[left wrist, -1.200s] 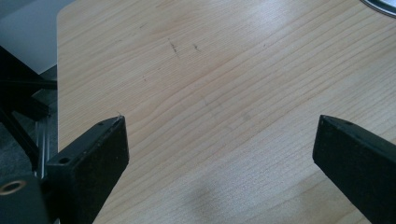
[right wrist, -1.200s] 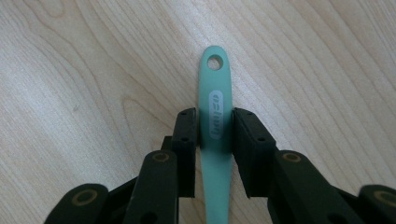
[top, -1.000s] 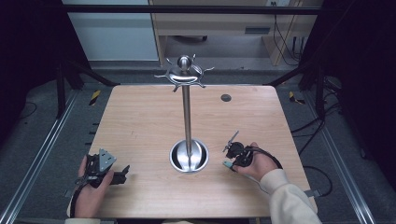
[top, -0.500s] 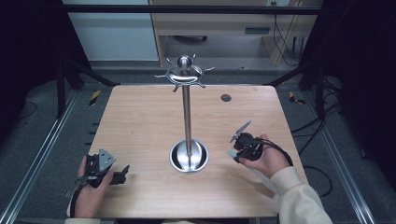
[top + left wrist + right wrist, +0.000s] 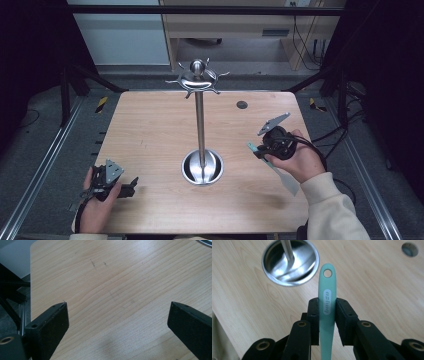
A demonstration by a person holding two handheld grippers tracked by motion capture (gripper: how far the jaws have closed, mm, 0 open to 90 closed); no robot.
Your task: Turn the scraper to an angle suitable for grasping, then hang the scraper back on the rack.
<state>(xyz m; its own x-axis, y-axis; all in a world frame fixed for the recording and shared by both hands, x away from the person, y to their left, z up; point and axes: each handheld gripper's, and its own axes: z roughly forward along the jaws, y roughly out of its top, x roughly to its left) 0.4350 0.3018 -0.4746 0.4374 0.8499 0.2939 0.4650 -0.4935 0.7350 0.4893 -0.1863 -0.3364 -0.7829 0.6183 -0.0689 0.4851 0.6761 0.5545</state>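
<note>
right gripper (image 5: 327,312) clamped on green spatula (image 5: 327,302) handle, hang-hole end free, likely for a stand (image 5: 200,120) hook | left gripper (image 5: 117,320) jaws wide, empty, idle low over table (image 5: 150,130) near-left | spatula lifted right of stand base

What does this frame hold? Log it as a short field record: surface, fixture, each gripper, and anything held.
surface: wooden table
fixture: upright metal stand with a round dish base and hooks at the top, at table centre
left gripper: jaws wide apart, nothing between them, near the table's front left corner
right gripper: jaws closed on the handle of a teal spatula, to the right of the stand
spatula detail: hanging hole at the handle's end
other: small dark round hole in the tabletop
</note>
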